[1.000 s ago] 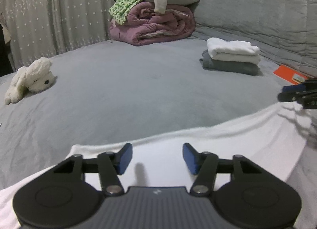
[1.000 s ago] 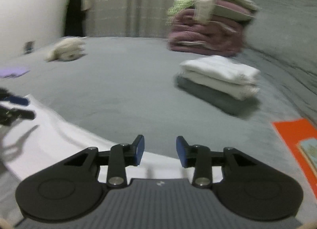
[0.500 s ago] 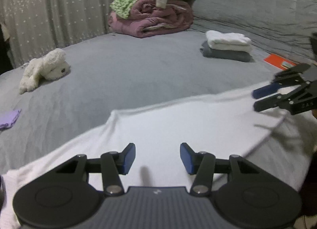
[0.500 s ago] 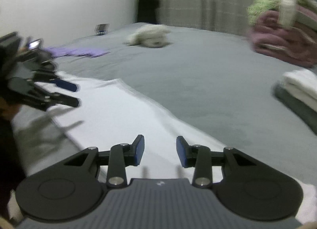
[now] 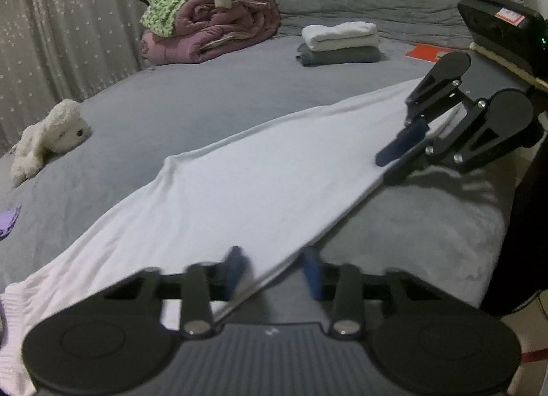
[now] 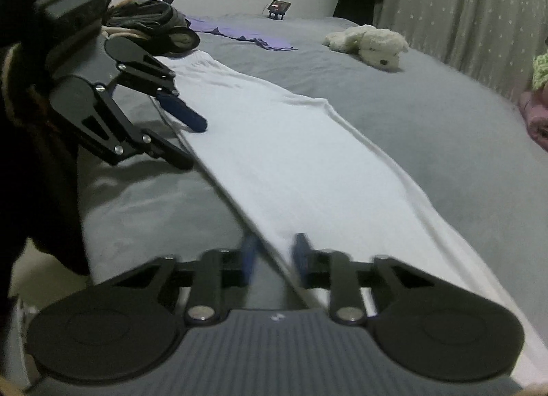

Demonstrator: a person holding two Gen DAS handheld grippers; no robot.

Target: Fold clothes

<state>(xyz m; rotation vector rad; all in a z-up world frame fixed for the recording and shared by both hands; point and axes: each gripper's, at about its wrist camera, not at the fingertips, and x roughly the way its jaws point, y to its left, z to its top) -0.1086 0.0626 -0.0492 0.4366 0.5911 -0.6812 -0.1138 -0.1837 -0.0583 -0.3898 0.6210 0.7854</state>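
Note:
A white garment [image 5: 246, 190] lies spread flat in a long strip on the grey bed [image 5: 205, 94]. My left gripper [image 5: 274, 265] straddles its near edge; the jaws are closing, the cloth edge is between them, and a gap still shows. In the right wrist view the left gripper [image 6: 191, 144] sits at the far end of that same edge. My right gripper [image 6: 275, 252] is also closing over the garment [image 6: 291, 156] edge, its blue pads blurred and still apart. From the left wrist view, the right gripper [image 5: 394, 164] has one finger above the edge and one below it.
At the back are a pile of quilts and clothes [image 5: 209, 19], a folded white-and-grey stack [image 5: 339, 43] and an orange booklet [image 5: 424, 51]. A white plush toy [image 6: 370, 43] and a purple garment [image 6: 239, 34] lie on the bed. A person in dark clothes [image 6: 20, 36] stands at the bed's edge.
Both grippers have come to the garment's near edge, and their jaws have narrowed around it. The right wrist view has swung left along the cloth. Each gripper now shows large in the other's view.

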